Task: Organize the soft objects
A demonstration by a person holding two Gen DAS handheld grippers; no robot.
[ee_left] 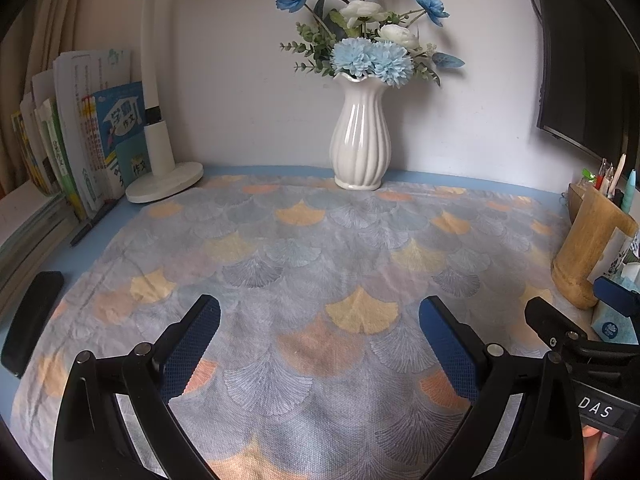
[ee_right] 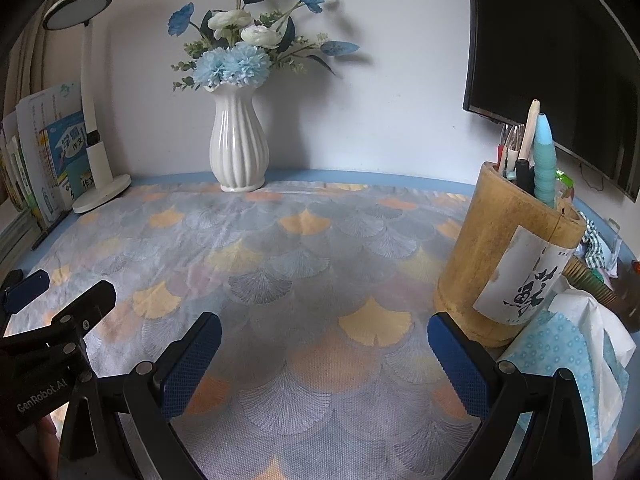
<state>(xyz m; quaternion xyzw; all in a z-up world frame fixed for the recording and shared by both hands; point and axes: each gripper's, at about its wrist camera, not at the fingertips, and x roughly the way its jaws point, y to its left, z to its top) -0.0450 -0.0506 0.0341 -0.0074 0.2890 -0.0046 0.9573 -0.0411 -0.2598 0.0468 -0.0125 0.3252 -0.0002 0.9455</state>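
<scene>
Cloth [ee_left: 320, 264]: a thin fabric with a fan-leaf pattern in grey, yellow and orange is seen spread flat on the blue desk [ee_left: 280, 169]; it is taken as the soft object of the task.
Place of cloth: it lies directly under and ahead of both grippers, and its far edge reaches the foot of the white vase [ee_left: 360, 140].
Long axis: it seems to run from left to right across the desk, but the near edge is hidden below both views, so this cannot be told with certainty.
Left gripper [ee_left: 320, 336]: it is held wide open above the cloth, and nothing is grasped.
Right gripper [ee_right: 324, 356]: it is also held wide open and empty, just beside the bamboo pen holder [ee_right: 500, 256].
Nearer hand: the 2 grippers are side by side and about equally near; the left part of the cloth is judged to belong to the left one, the right part to the right one.
Surroundings: a desk lamp [ee_left: 160, 152], books [ee_left: 80, 140] and a tissue pack [ee_right: 568, 360] are placed around the cloth.
</scene>
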